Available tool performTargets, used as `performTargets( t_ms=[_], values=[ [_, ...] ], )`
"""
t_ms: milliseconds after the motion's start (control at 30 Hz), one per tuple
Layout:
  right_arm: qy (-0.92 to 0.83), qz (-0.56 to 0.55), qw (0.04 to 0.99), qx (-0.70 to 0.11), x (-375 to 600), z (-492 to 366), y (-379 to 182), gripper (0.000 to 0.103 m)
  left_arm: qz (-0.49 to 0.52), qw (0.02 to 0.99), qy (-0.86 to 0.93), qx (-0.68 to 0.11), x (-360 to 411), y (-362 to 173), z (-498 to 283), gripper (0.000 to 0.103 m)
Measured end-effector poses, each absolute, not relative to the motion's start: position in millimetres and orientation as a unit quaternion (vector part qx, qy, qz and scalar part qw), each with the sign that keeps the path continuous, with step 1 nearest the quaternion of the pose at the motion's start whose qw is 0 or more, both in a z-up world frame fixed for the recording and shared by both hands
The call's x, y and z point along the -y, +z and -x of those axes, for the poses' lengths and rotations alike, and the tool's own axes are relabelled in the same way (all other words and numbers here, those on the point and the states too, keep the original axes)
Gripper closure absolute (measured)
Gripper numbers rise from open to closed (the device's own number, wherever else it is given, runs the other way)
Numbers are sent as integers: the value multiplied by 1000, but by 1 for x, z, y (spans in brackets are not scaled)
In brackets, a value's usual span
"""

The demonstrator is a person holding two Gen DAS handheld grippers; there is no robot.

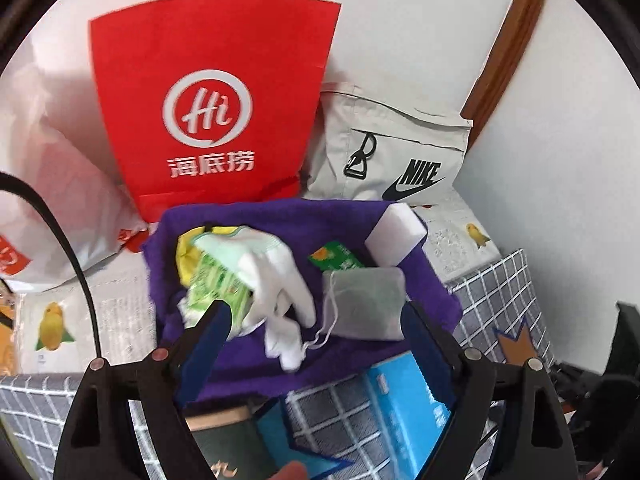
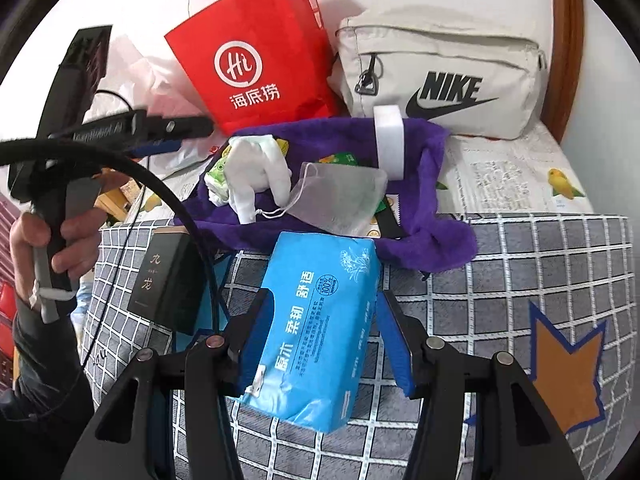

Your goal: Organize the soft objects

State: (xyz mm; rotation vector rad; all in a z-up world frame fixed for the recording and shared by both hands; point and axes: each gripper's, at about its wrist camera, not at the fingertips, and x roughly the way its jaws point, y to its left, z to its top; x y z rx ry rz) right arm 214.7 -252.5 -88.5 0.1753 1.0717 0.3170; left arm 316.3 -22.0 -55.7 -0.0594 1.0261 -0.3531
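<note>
The right gripper jaws clamp the blue tissue pack for gathering onto the purple towel (collection spot); the left gripper jaws gape empty.

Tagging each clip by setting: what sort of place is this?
Probably a home, likely a bedroom: a checked cover like bedding, a wooden frame against the wall, and a shopping bag and Nike bag beside it.

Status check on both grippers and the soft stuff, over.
Left gripper open, empty, above purple towel. Right gripper shut on blue tissue pack. White glove and mesh pouch on the towel. Dark box beside the pack.
</note>
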Motion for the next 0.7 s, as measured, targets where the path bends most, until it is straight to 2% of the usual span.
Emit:
performTargets(
  t_ms=[167, 233, 300, 367, 500, 567, 633, 700],
  values=[
    [138, -77, 855, -493, 251, -202, -71, 44, 16, 865, -145, -479, 4, -40, -285, 17],
    [135, -76, 860, -486, 249, -195, -62, 39, 8, 870, -131, -475, -4, -34, -270, 13],
    [131, -76, 864, -481, 248, -189, -55, 27, 4, 872, -122, -474, -10, -29, -255, 9],
    [124, -72, 871, -469, 245, -181, -46, 22, 2, 874, -113, -473, -17, -26, -238, 9],
    [124, -66, 877, -459, 238, -169, -36, 18, 4, 880, -105, -463, -23, -17, -206, 9],
    [117, -59, 881, -455, 234, -162, -32, 18, 10, 882, -105, -459, -24, -13, -189, 1],
    [115, -53, 883, -452, 230, -154, -28, 17, 8, 888, -107, -447, -22, -7, -172, 0],
    [111, -46, 885, -449, 226, -147, -25, 6, -5, 895, -107, -434, -18, 0, -155, 0]
  ],
)
